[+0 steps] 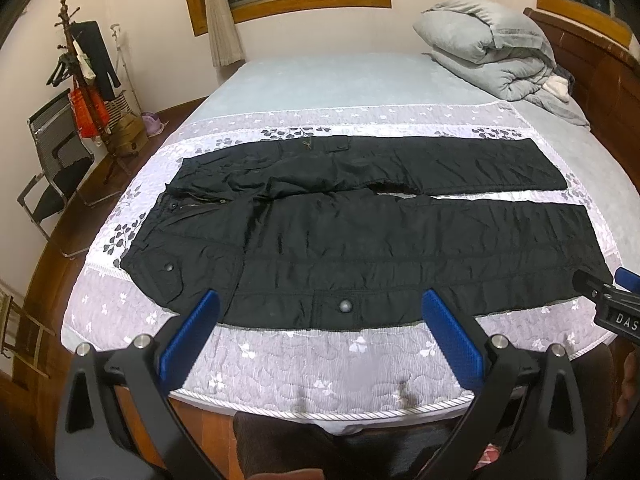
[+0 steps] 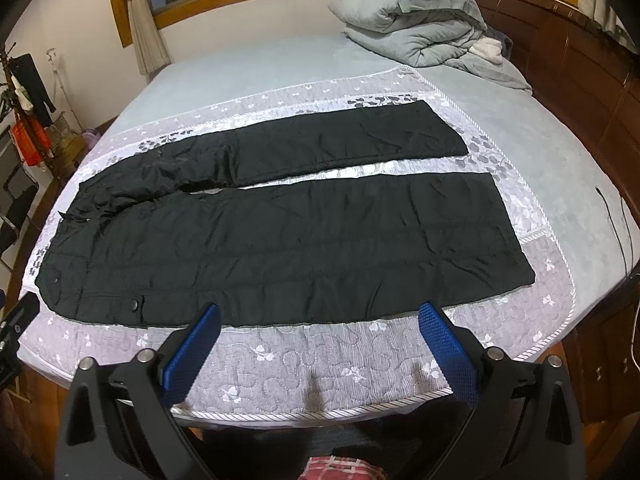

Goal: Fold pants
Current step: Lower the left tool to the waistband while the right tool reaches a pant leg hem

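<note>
Both left gripper (image 1: 320, 328) and right gripper (image 2: 320, 340) spread wide, empty, near bed (image 1: 320, 364) front edge; slick black pants (image 1: 360, 240) may slip, skewing fold.

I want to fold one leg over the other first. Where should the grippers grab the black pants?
Probably the near leg's outer edge: left gripper by the waistband corner, right gripper near the hem, coming from the bed's near side. The black pants lie flat, that edge nearest both open grippers.

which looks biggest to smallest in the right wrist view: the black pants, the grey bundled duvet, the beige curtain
1. Black quilted pants, largest by far.
2. Grey bundled duvet.
3. Beige tied curtain, smallest; both sit farther away, so only apparent size counts.
</note>
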`<state>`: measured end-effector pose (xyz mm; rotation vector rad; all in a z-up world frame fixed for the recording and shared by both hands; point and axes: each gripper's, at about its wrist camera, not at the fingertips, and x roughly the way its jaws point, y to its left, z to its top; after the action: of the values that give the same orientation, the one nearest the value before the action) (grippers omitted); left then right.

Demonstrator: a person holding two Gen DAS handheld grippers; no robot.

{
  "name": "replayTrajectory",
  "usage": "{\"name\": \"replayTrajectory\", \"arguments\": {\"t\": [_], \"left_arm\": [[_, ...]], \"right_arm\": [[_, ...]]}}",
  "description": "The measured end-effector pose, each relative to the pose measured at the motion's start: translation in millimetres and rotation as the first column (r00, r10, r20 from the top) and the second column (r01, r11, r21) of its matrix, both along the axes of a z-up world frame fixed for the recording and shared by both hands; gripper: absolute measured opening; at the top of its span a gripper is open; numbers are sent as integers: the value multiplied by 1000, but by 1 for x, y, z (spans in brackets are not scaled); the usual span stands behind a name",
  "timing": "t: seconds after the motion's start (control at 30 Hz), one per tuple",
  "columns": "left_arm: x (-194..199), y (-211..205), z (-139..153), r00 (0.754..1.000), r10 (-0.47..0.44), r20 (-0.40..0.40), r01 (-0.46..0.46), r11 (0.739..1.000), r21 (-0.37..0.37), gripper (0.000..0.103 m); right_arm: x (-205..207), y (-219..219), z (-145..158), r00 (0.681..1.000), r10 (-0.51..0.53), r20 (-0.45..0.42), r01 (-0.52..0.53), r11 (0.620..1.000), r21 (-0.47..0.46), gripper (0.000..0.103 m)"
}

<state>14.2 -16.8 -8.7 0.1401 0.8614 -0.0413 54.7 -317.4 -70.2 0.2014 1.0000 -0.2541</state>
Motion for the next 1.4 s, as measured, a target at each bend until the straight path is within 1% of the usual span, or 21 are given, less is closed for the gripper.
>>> {"name": "replayTrajectory", "arguments": {"t": [0.1,0.2,0.27,0.33,0.37,0.4,0.43,0.5,0.53,0.63,0.7,0.77,0.87,1.03,1.13,1.17,1.2,1.23,1.3,1.33,1.4], "left_arm": [[5,-5,-3,1000,-15,1,15,1000,6,101],[10,-13,-12,998,-65,17,64,996,61,100],[18,-16,-22,994,-103,-39,106,991,76,100],[31,-8,-32,981,-137,-135,135,991,-25,100],[40,-2,-36,973,-151,-173,135,986,-102,100],[54,8,-41,966,-155,-207,115,975,-190,100],[66,15,-43,966,-135,-221,86,973,-216,100],[91,22,-44,970,-98,-221,54,979,-195,100],[109,23,-44,972,-88,-216,53,985,-161,100],[160,13,-46,961,-140,-240,117,987,-106,100],[204,1,-47,941,-213,-263,189,975,-114,100],[242,-9,-47,915,-286,-285,248,955,-163,100],[325,-25,-56,848,-389,-361,306,914,-266,100],[432,-44,-88,792,-434,-429,361,900,-245,100],[489,-51,-115,742,-493,-455,396,869,-297,100],[500,-52,-121,731,-503,-461,397,863,-312,100],[513,-53,-130,706,-531,-468,397,845,-359,100],[523,-53,-137,693,-542,-475,386,836,-390,100],[539,-55,-151,651,-567,-505,354,815,-460,100],[544,-55,-155,644,-571,-510,345,811,-472,100],[550,-59,-163,647,-567,-510,354,816,-457,100]], "right_arm": [[3,-2,-4,1000,7,-5,-7,1000,2,100],[12,-8,-9,999,50,-16,-49,998,24,100],[18,-20,-11,999,47,-24,-45,998,45,100],[25,-44,-11,1000,18,-16,-17,998,65,100],[30,-56,-11,1000,4,-12,-3,998,68,100],[38,-75,-11,1000,-15,-11,16,998,68,100],[45,-89,-11,1000,-28,-13,29,997,68,100],[66,-124,-11,999,-44,-16,45,996,72,100],[79,-143,-12,999,-49,-20,50,996,76,100],[130,-201,-22,997,-57,-60,62,995,77,100],[163,-234,-30,995,-47,-92,55,995,86,100],[202,-271,-42,994,-29,-107,44,989,143,100],[244,-315,-66,988,-27,-153,59,975,214,100],[288,-356,-106,977,32,-210,14,976,216,100],[302,-371,-126,971,78,-226,-24,972,232,100],[305,-375,-131,970,90,-226,-33,968,247,100],[308,-378,-135,969,98,-228,-37,966,258,100],[310,-380,-138,967,105,-231,-42,964,263,100],[313,-382,-144,964,124,-235,-62,965,254,100],[314,-381,-146,963,135,-233,-75,965,250,100],[316,-377,-149,960,160,-229,-103,965,243,100]]}}
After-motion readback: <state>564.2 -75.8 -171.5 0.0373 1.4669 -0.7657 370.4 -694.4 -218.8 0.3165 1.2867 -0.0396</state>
